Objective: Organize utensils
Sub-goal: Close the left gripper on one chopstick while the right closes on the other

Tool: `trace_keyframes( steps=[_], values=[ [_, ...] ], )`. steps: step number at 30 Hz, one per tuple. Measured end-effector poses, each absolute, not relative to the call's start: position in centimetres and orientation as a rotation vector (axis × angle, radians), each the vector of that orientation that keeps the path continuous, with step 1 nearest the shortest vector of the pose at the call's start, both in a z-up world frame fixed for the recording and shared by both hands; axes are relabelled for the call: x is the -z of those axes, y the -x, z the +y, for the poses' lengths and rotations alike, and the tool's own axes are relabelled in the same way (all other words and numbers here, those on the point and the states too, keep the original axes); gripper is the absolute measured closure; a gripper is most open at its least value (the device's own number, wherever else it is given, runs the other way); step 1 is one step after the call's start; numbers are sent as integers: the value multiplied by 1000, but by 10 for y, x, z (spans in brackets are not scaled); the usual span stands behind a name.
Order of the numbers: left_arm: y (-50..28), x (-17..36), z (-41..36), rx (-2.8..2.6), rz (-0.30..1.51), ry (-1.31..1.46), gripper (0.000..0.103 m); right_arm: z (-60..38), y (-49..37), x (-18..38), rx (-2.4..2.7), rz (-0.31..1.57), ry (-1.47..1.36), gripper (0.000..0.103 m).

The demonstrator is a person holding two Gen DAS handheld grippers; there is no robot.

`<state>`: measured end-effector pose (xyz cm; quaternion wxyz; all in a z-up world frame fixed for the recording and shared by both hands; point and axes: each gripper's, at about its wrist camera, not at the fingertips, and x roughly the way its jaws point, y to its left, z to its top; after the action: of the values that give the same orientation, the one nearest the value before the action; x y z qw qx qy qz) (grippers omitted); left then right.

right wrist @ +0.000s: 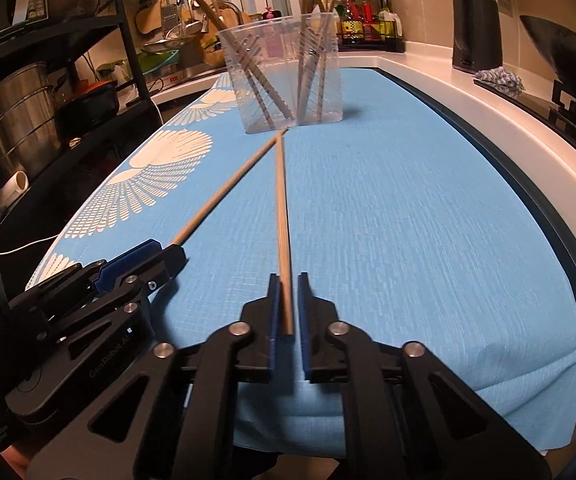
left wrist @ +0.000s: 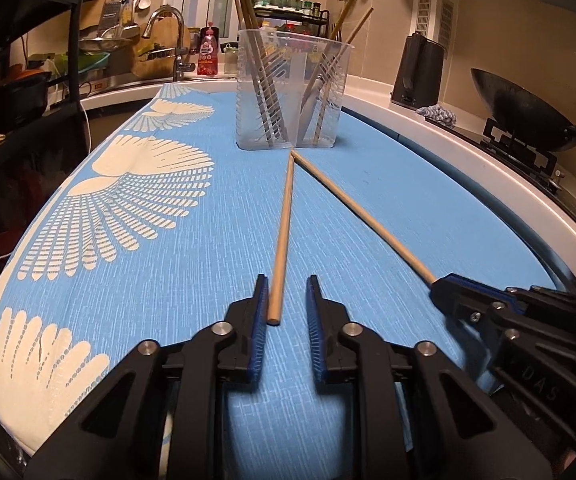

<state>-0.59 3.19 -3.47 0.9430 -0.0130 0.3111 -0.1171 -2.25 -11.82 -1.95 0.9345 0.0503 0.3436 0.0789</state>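
Kitchen under warm light. Long surface (left wrist: 468, 168) with a white rim, covered by a blue cloth (left wrist: 368, 240) printed with white fans down its left side. At the far end of the cloth, a clear plastic holder (left wrist: 292, 92), upright, split into two compartments, with several chopsticks leaning in each.

Flat on the cloth, two loose sticks in a V, far tips almost touching just in front of the holder. Left chopstick (left wrist: 284, 232) lying between the pads of the left tool (left wrist: 286, 284), against the left pad, clear of the right one: released, not pinching. Right chopstick (right wrist: 282, 220) running into the right tool (right wrist: 288, 280), clenched on its near end.

Beyond the cloth: tap (left wrist: 168, 28) and sink at far left, rack of bottles (left wrist: 288, 8) behind the holder, dark wok (left wrist: 528, 116) on a stove to the right. Black shelving with steel pots (right wrist: 16, 120) along the left wall.
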Motion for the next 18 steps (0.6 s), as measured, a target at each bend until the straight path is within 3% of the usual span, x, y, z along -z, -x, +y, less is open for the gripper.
trace_keyframes(
  steps=[1,18],
  values=[
    [6,35,31,241,636,24,96,-122,23,19,-152,700,-103,98],
    [40,36,39,158,592,42,95,-171,15,22,-61,696,-32,94]
  ],
)
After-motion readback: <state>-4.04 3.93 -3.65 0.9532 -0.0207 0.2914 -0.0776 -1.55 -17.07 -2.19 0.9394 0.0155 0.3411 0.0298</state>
